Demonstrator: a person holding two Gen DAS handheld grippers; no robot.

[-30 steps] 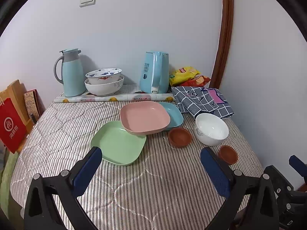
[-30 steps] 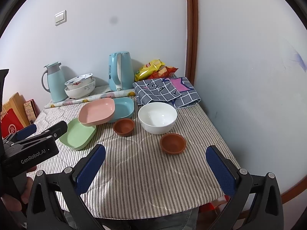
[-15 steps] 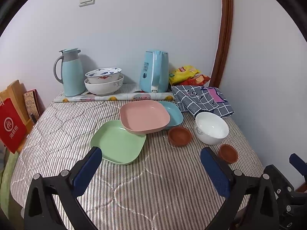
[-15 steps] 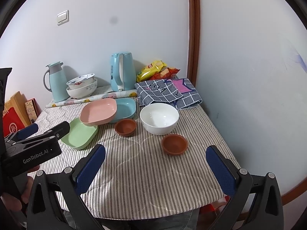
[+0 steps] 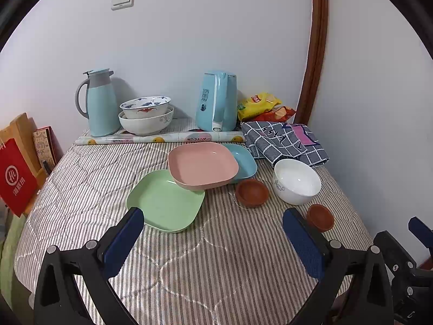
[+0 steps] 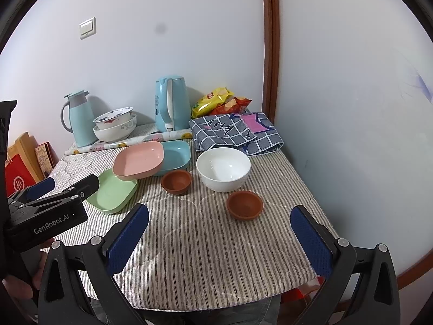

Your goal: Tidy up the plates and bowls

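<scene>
A: How do the claws stand?

B: The left claw (image 5: 213, 233) is spread wide and holds nothing; it hangs over the near part of the bench (image 5: 216, 270). The right claw (image 6: 220, 230) is spread wide too, also bare, over the near edge.

A: Where are the plates?

B: Just ahead of the left claw's left finger lies the green plate (image 5: 165, 200). The pink plate (image 5: 203, 165) sits beyond it, its edge overlapping the green one and tilted, and it also rests on the blue plate (image 5: 243, 159) to its right.

A: And the bowls?

B: The white bowl (image 6: 223, 168) stands ahead of the right claw, between its fingers. One brown bowl (image 6: 245, 204) sits just nearer than it, close to the claw; the other brown bowl (image 6: 176, 181) is to the left of the white one, near the blue plate.

A: Anything farther back?

B: Two stacked patterned bowls (image 5: 146, 116) by the wall, between a jug (image 5: 98, 103) and a kettle (image 5: 217, 100). A checked cloth (image 6: 235, 132) lies beyond the white bowl.
</scene>
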